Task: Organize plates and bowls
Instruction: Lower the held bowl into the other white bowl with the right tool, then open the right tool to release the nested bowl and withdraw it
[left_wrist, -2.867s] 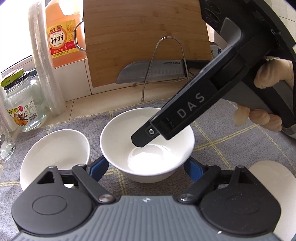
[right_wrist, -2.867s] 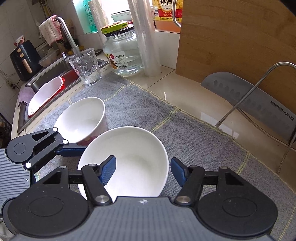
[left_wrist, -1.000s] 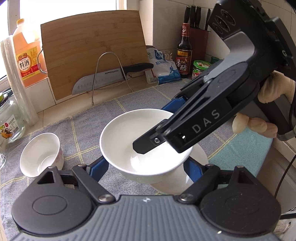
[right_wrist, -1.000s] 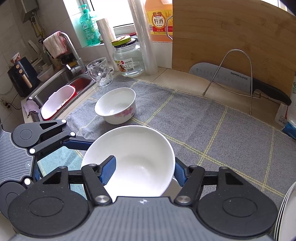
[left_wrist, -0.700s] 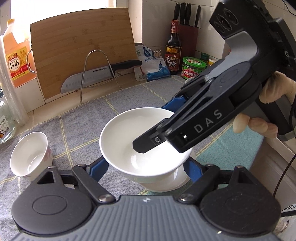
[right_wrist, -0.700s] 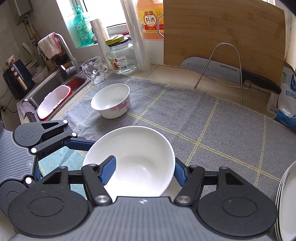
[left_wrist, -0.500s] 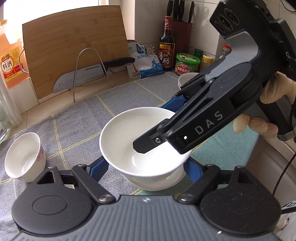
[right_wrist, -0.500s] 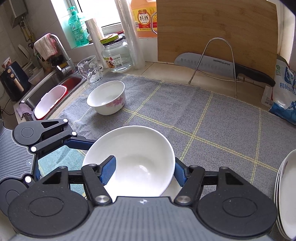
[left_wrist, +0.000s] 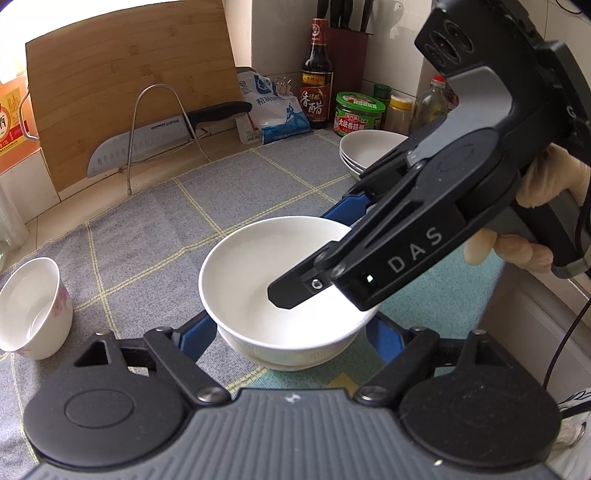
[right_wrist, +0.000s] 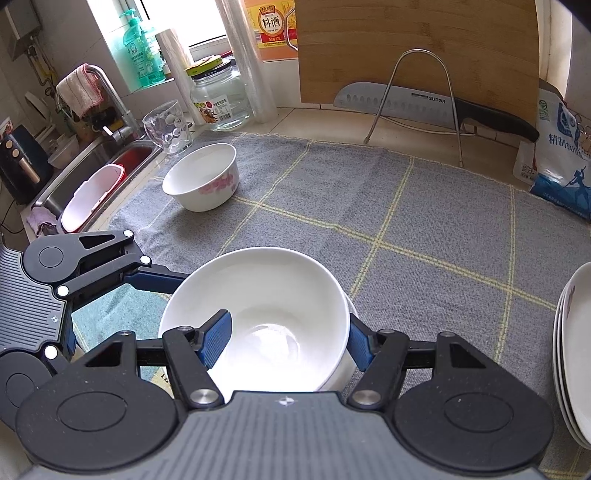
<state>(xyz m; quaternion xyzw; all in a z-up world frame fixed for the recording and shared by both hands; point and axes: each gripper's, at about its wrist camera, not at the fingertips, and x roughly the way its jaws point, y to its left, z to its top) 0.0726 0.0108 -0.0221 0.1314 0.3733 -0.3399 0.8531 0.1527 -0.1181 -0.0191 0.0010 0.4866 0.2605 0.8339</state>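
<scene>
A plain white bowl (left_wrist: 251, 273) (right_wrist: 273, 295) hangs between both grippers. My left gripper (left_wrist: 291, 332) clasps its lower sides with a blue finger on each flank. My right gripper (right_wrist: 288, 343) comes in from the right of the left wrist view. It is shut on the bowl's wall, with one finger inside and the other outside. Directly under the held bowl sits a second white bowl (left_wrist: 295, 360) (right_wrist: 341, 369) on a teal cloth (left_wrist: 436, 306). The two look nested, but I cannot tell whether they touch.
A small bowl with pink flowers (right_wrist: 201, 177) stands far left on the grey checked cloth (right_wrist: 406, 206). Stacked white plates (right_wrist: 576, 350) sit at the right. Behind are a knife on a wire rack (right_wrist: 417, 99), a cutting board, jars and bottles. A sink (right_wrist: 92, 173) lies left.
Both grippers lifted the white bowl off the grey cloth beside the flowered bowl. They carried it right, over the second bowl, and have sunk slightly toward it. The grips have not changed.
</scene>
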